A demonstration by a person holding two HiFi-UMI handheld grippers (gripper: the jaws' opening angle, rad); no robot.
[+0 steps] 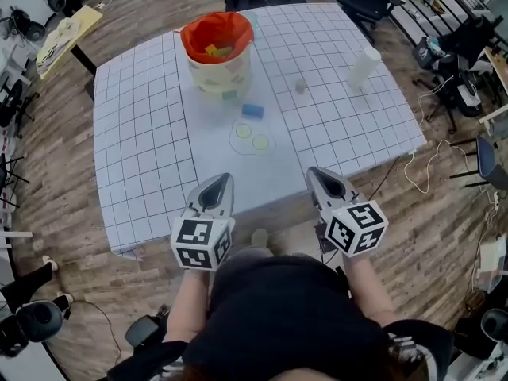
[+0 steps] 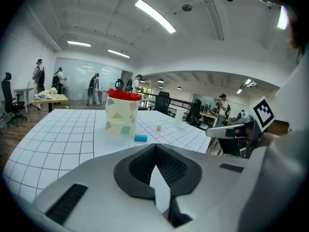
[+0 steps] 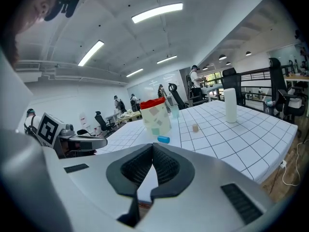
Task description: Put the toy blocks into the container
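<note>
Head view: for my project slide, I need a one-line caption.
Left gripper and right gripper, shut and empty, at the near edge of the table; blue block lies before the red-lined container.

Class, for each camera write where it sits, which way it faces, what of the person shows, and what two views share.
Head view: on the head, facing steeply down at the table; left gripper, right gripper, forearms show.
Left gripper view: on the left gripper, facing along its shut jaws towards the container; right gripper at right.
Right gripper view: on the right gripper, facing along its shut jaws towards the container; left gripper at left.
Shared: container, blue block.
</note>
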